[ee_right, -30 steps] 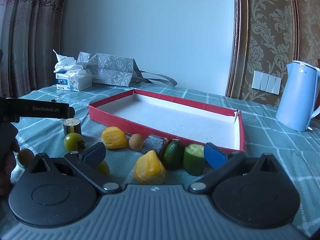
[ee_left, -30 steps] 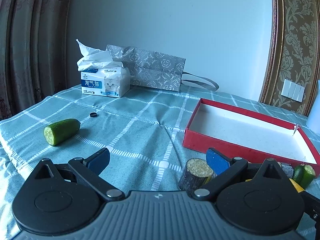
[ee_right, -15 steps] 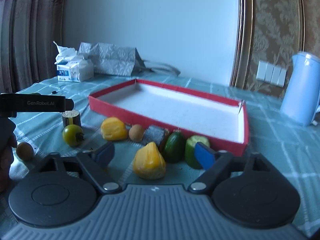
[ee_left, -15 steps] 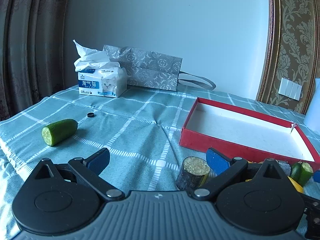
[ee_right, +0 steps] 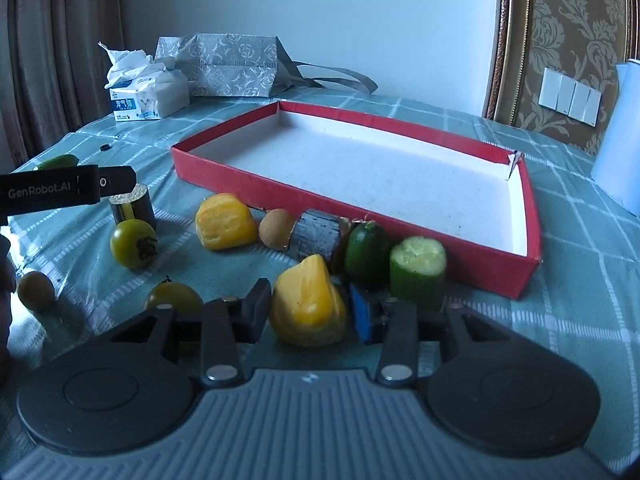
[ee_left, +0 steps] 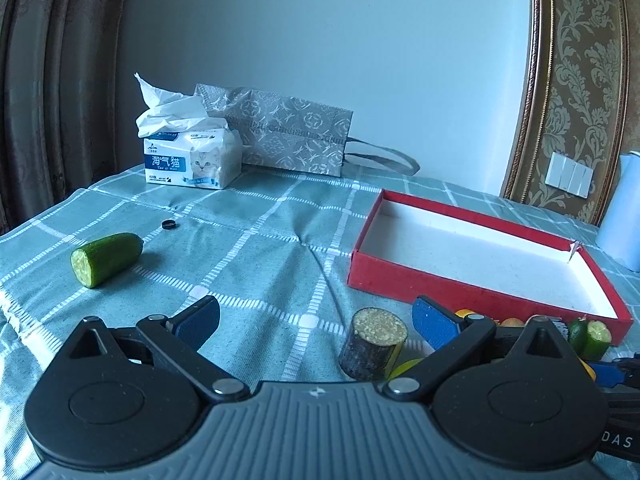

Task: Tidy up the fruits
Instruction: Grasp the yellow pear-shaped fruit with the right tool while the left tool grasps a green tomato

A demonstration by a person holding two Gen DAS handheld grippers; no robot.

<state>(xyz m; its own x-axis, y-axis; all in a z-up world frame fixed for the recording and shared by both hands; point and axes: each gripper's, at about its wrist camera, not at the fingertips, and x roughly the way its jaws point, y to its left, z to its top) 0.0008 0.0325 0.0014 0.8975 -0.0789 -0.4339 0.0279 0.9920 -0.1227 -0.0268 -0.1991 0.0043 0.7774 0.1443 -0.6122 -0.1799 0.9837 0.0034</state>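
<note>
Right tongs (ee_right: 308, 308): I see my jaws closing around a yellow pointed fruit (ee_right: 306, 304); the dark pad touches its left flank, the blue pad sits just at its right, and I cannot tell whether that one presses yet.
Left tongs (ee_left: 316, 320): mine stand wide, with only bare cloth between the blue pads; nothing is gripped.
Sugarcane stub (ee_left: 374, 344): upright, just inside my left tongs' right pad, apart from it.
Near fruit: a yellow-green tomato (ee_right: 174, 300) lies just left of my right tongs; a small brown round fruit (ee_right: 36, 290) rests further left, near a person's hand at the frame edge.
Middle row: a green tomato (ee_right: 134, 243), a yellow chunk (ee_right: 226, 222), a tan round fruit (ee_right: 277, 228), a grey cane piece (ee_right: 318, 236) lying on its side, a dark green fruit (ee_right: 366, 254) and an upright cucumber stump (ee_right: 418, 272) stand along the box's near wall.
Red box (ee_right: 400, 204): shallow, white inside, nothing in it; it sits on the bench (ee_left: 248, 248) beyond the fruit row.
Cucumber half (ee_left: 106, 258): alone on the checked cloth, well left of the box.
Small black ring (ee_left: 169, 224): just beyond the cucumber half.
Far edge: a tissue pack (ee_left: 192, 156) and a grey patterned bag (ee_left: 288, 136) sit side by side against the wall; a pale blue kettle (ee_right: 620, 132) stands right of the box.
</note>
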